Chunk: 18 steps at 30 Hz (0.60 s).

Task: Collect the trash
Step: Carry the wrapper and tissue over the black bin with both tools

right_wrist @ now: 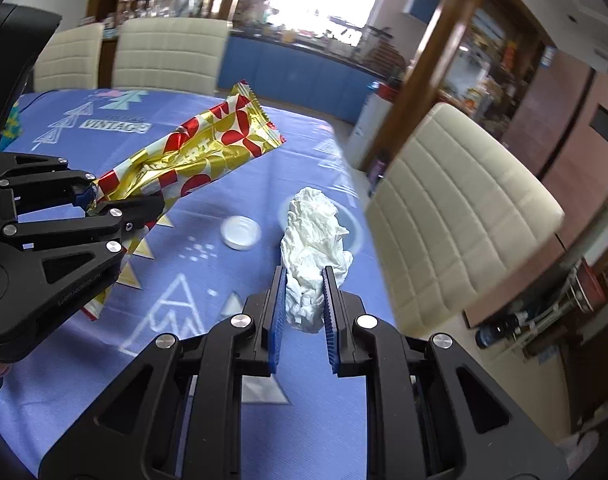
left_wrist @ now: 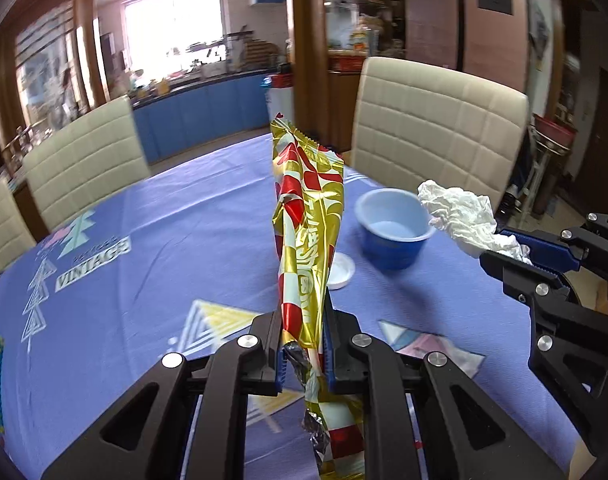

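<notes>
Above the table [left_wrist: 104, 288]: both grippers carry trash clear of the purple printed cloth, side by side.
Left gripper [left_wrist: 304, 354]: clenched on the gold-and-red snack wrapper [left_wrist: 308, 216], which sticks out past the fingertips with its crumpled tail trailing behind the jaws.
Right gripper [right_wrist: 304, 308]: clamped on the crumpled white tissue [right_wrist: 314, 240], the pads pressing its lower part (most of the wad bulges out ahead of them).
Done so far: two pieces of trash are picked up and off the cloth.
Left on the table: a blue cup [left_wrist: 394, 232] that looks empty, and a small white lid [right_wrist: 240, 232] lying flat near it; whether these count as trash I cannot tell.
Left to do: probably drop both pieces into a bin; none is clearly identifiable in either view.
</notes>
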Available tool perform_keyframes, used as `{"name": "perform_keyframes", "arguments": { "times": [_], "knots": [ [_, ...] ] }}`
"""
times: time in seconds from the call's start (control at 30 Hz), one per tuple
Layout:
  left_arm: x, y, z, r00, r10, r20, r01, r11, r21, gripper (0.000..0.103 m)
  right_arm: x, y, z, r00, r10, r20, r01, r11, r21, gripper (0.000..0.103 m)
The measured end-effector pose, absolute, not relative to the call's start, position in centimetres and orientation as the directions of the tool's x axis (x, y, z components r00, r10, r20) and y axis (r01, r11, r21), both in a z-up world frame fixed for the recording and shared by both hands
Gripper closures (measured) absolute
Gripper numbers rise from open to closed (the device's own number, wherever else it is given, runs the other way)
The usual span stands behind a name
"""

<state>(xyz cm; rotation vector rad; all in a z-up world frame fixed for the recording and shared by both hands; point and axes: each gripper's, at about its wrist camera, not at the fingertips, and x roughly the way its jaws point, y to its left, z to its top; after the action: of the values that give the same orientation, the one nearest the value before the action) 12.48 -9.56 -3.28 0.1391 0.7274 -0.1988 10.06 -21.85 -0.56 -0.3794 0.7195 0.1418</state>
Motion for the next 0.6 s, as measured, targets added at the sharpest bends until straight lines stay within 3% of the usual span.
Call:
{"name": "perform_keyframes", "arguments": {
  "times": [0.6],
  "knots": [
    [11.5,-22.7,-3.0,0.652,-0.354,-0.670,0.530,0.845,0.069,0.090,6.2,-34.5,-0.8,0.705,-0.258,-0.661,0.083,0.955,-0.285,0.084]
  ]
}}
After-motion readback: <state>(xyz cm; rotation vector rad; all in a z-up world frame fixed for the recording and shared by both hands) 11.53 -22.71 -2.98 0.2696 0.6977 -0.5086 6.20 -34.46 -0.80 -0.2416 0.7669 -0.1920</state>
